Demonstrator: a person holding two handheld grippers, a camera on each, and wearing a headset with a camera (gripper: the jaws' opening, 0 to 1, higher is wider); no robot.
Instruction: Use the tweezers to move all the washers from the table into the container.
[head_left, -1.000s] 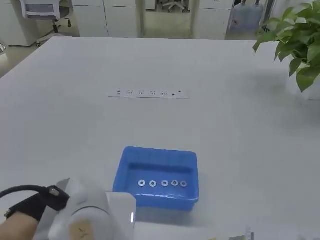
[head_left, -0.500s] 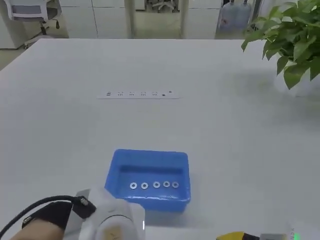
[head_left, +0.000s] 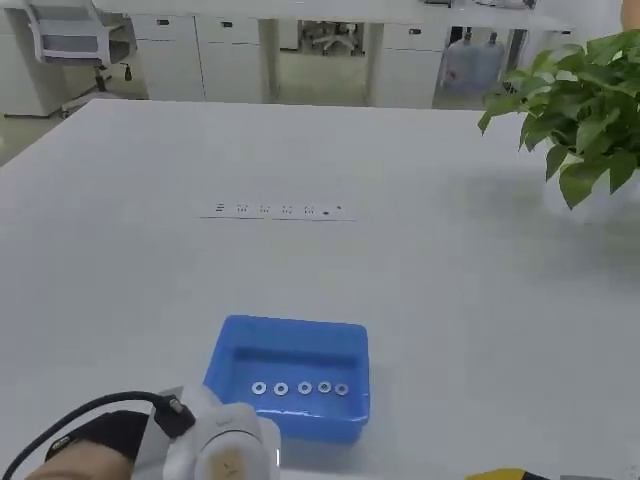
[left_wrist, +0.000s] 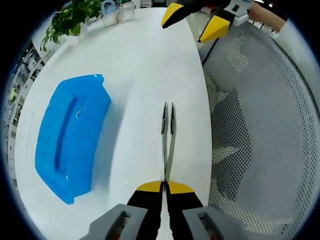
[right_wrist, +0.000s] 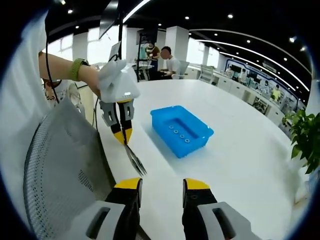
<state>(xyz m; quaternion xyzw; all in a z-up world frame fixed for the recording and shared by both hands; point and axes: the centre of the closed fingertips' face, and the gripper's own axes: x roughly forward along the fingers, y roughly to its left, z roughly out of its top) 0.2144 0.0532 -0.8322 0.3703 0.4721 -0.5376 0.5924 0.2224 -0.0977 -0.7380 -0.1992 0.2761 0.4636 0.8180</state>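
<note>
Your left hand-held gripper (left_wrist: 164, 186) has its yellow-tipped jaws pressed together on the back end of the tweezers (left_wrist: 167, 142). The tweezers' two thin arms lie nearly closed and point out along the near edge of the white tabletop (head_left: 450, 300). Whether their tips touch the surface cannot be told. Your right hand-held gripper (right_wrist: 162, 186) has its jaws apart with nothing between them, and it is held off the edge of the tabletop, facing the left one.

The blue container (head_left: 290, 335) sits on the tabletop just beside the tweezers. Five washers (head_left: 302, 388) lie in a neat row on its floor, close to one another.

Farther back, a strip of sockets (head_left: 278, 210) is set flat in the tabletop, and a green potted plant (head_left: 580, 110) stands at the far right.
</note>
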